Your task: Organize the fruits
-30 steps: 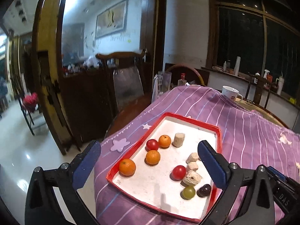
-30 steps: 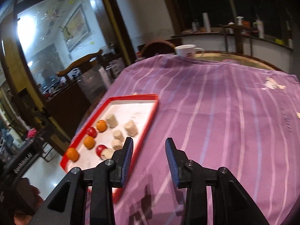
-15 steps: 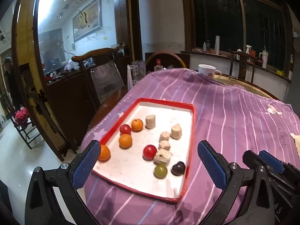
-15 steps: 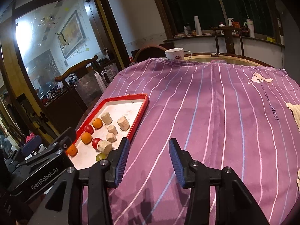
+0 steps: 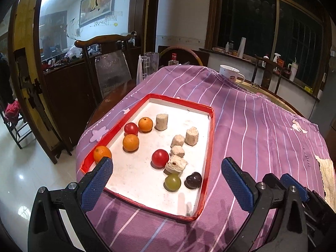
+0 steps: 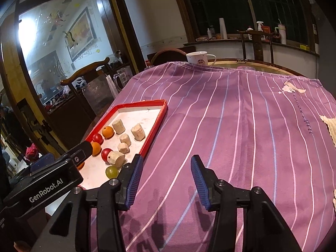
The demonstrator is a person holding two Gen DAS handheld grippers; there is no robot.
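A red-rimmed white tray lies on the purple striped cloth; it also shows in the right wrist view. In it lie three oranges, two red fruits, a green grape, a dark plum and several beige chunks. My left gripper is open and empty, above the tray's near end. My right gripper is open and empty over bare cloth to the right of the tray. The left gripper's body hides the tray's near left corner in the right wrist view.
A white mug stands at the table's far edge, also in the right wrist view. A wooden chair and glass jug stand beyond the left edge. A beige cloth lies at the right.
Both grippers have come nearer the table and the tray looks bigger. The left gripper has swung right so the tray sits between its fingers. Both stay open.
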